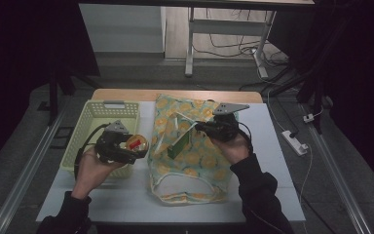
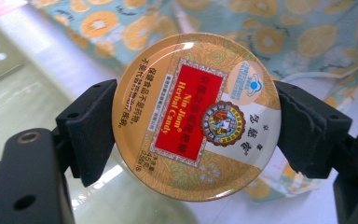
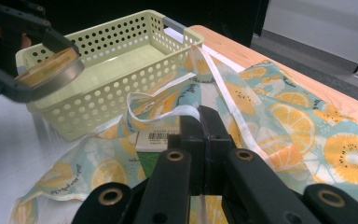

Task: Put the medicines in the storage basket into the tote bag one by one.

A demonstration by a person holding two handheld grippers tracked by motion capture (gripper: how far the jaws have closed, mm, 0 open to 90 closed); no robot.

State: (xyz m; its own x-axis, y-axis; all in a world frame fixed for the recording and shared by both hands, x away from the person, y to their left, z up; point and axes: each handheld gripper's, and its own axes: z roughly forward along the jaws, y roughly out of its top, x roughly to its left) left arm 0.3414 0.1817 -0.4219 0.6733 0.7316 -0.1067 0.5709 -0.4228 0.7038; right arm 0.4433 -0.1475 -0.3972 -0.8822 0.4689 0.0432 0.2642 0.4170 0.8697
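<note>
A round golden candy tin (image 1: 137, 143) with a red label is gripped edge to edge by my left gripper (image 1: 129, 147), just past the right wall of the pale yellow basket (image 1: 85, 127). In the left gripper view the tin (image 2: 186, 93) faces the camera between both pads (image 2: 91, 128). A fabric bag (image 1: 195, 163) printed with orange slices lies on the table's middle. My right gripper (image 1: 200, 127) is shut on the bag's white-trimmed rim (image 3: 193, 111) and holds the mouth lifted. A green box (image 1: 180, 144) lies inside the mouth, with its barcode end (image 3: 156, 140) below the right jaws.
The white table (image 1: 126, 200) has a wooden strip (image 1: 175, 94) along its far edge. The basket (image 3: 121, 88) stands empty at the left. Table legs and cables stand behind, and a power strip (image 1: 294, 141) lies on the floor at the right.
</note>
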